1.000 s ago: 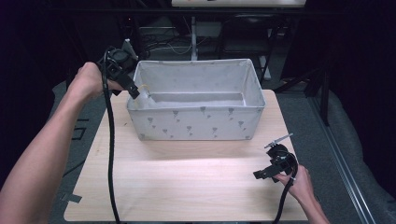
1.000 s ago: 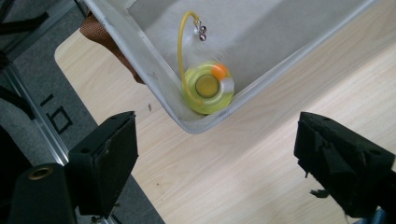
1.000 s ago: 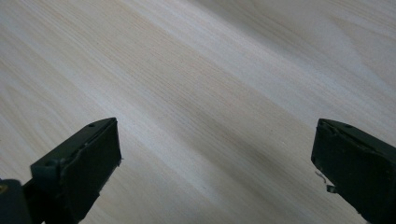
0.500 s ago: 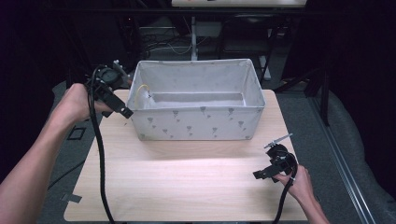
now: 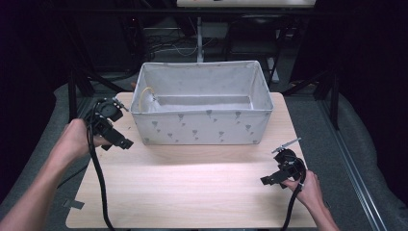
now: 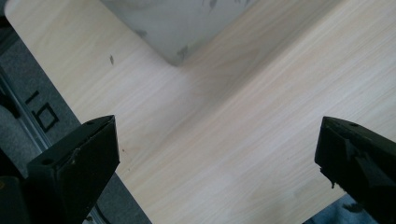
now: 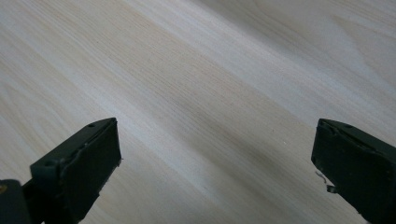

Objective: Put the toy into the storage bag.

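Observation:
A grey fabric bin (image 5: 199, 127) with small printed marks stands at the back middle of the wooden table (image 5: 192, 192). Something thin and yellow (image 5: 143, 96) lies against its inner left wall. A hand holds my left gripper (image 5: 115, 143) just left of the bin's front left corner, low over the table. Its jaws stand wide open with nothing between them. In the left gripper view, that gripper (image 6: 217, 140) looks down at bare wood, with the bin's corner (image 6: 180, 49) ahead. My right gripper (image 5: 275, 175) rests near the front right of the table, open and empty over bare wood (image 7: 215, 140).
Dark floor, metal frame legs (image 5: 77, 96) and cables surround the table. A black cable (image 5: 98, 187) trails from the left gripper across the table's left side to the front edge. A strip of grey floor (image 6: 28, 116) shows past the table edge.
My left gripper has drawn back from the bin's back left rim to the front left corner and dropped lower. The right gripper has stayed put.

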The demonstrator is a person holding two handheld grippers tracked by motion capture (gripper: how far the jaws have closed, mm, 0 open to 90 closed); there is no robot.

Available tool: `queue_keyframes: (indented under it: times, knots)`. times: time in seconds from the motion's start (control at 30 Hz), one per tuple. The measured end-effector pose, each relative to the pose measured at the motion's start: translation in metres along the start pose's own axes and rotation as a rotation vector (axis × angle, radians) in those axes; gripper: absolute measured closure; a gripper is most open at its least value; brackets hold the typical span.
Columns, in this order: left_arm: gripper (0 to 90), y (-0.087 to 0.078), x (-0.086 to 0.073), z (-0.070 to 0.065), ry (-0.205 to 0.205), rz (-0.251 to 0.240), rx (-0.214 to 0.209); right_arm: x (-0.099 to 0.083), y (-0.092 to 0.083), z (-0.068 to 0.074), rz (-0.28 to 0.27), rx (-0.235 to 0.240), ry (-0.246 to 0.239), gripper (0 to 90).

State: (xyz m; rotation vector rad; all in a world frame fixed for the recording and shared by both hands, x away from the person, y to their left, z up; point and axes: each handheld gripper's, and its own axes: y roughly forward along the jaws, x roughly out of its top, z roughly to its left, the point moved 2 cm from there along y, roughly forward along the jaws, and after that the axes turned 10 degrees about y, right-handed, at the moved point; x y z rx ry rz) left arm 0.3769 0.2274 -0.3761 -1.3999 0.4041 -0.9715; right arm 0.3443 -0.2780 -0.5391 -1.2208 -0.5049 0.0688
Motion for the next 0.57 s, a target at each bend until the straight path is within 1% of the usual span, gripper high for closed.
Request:
queue_keyframes:
  times: [0.1,0.17,0.2,0.27,0.3,0.33,0.37,0.43,0.47,0.5,0.53,0.57]
  knots:
    - [0.0,0.011,-0.010,-0.005,-0.008,0.001,-0.015,0.000,-0.001,-0.001,0.009,-0.003,-0.004,0.9]
    - [0.0,0.019,-0.016,-0.009,-0.018,-0.001,-0.021,0.000,0.000,0.000,0.003,-0.001,0.002,0.9]
    - [0.0,0.019,-0.016,-0.009,-0.018,-0.001,-0.021,0.000,-0.001,0.000,0.005,-0.004,-0.001,0.9]
    - [0.0,0.028,-0.022,-0.013,-0.023,0.000,-0.025,-0.001,-0.001,0.000,0.004,-0.003,0.002,0.9]
    - [0.0,0.034,-0.026,-0.016,-0.024,0.011,-0.029,-0.001,0.000,0.000,0.003,-0.002,0.003,0.9]
    - [0.0,0.038,-0.029,-0.018,-0.027,0.012,-0.024,-0.001,0.000,0.000,0.003,-0.003,0.003,0.9]
    - [0.0,0.041,-0.031,-0.020,-0.030,0.011,-0.024,-0.001,0.000,0.000,0.004,-0.003,0.003,0.9]
    - [0.0,0.049,-0.037,-0.023,-0.042,0.002,-0.038,-0.001,0.000,0.000,0.004,-0.004,0.002,0.9]
    - [0.0,0.049,-0.037,-0.023,-0.042,0.002,-0.038,-0.001,-0.001,-0.001,0.008,-0.003,-0.003,0.9]
    - [0.1,0.058,-0.042,-0.027,-0.050,0.000,-0.041,-0.001,-0.001,0.000,0.003,0.000,0.004,0.9]
    - [0.0,0.058,-0.042,-0.027,-0.050,0.000,-0.041,-0.001,-0.001,-0.001,0.002,0.001,0.003,0.9]
    - [0.0,0.062,-0.045,-0.030,-0.047,0.012,-0.043,-0.001,-0.001,-0.001,0.002,0.001,0.003,0.9]
